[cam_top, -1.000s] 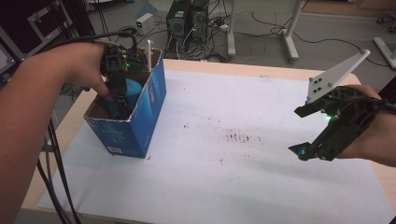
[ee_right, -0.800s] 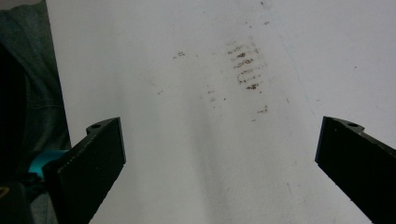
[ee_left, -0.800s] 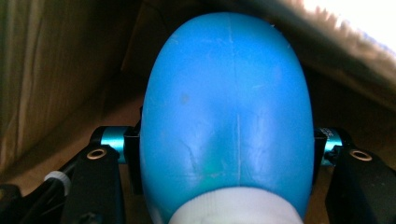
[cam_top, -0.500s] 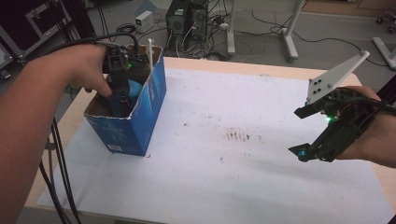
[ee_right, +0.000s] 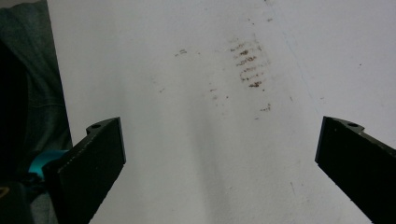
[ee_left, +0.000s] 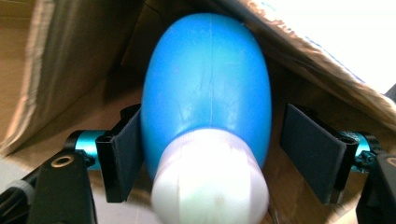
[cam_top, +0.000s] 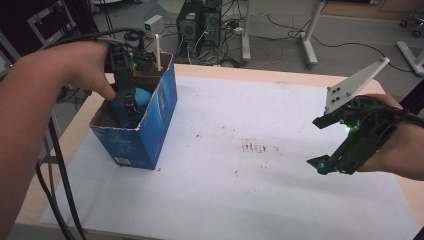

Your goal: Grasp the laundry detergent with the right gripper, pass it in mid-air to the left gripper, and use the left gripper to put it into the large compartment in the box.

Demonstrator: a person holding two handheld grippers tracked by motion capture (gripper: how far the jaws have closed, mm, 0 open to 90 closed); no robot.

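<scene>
A blue egg-shaped object with a white end point(ee_left: 205, 93) lies inside an open blue cardboard box point(cam_top: 150, 130) at the table's left. My left gripper point(ee_left: 219, 154) reaches down into the box, and its jaws have just been opening. The object point(cam_top: 141, 96) sits between them. The right pad point(ee_left: 308, 149) stands clear of it and the left pad point(ee_left: 123, 154) is right beside it. At the table's right, my right gripper point(cam_top: 320, 144) hovers over the white sheet. Its jaws point(ee_right: 219, 158) are wide apart with nothing between them.
A white sheet point(cam_top: 240, 200) covers the wooden table, with brown smudges point(cam_top: 255, 147) near its middle. A thin white stick point(cam_top: 157, 52) rises at the box's far corner. Computer towers and cables stand on the floor behind the table.
The left hand has shifted slightly over the box. The right gripper has stayed in place.
</scene>
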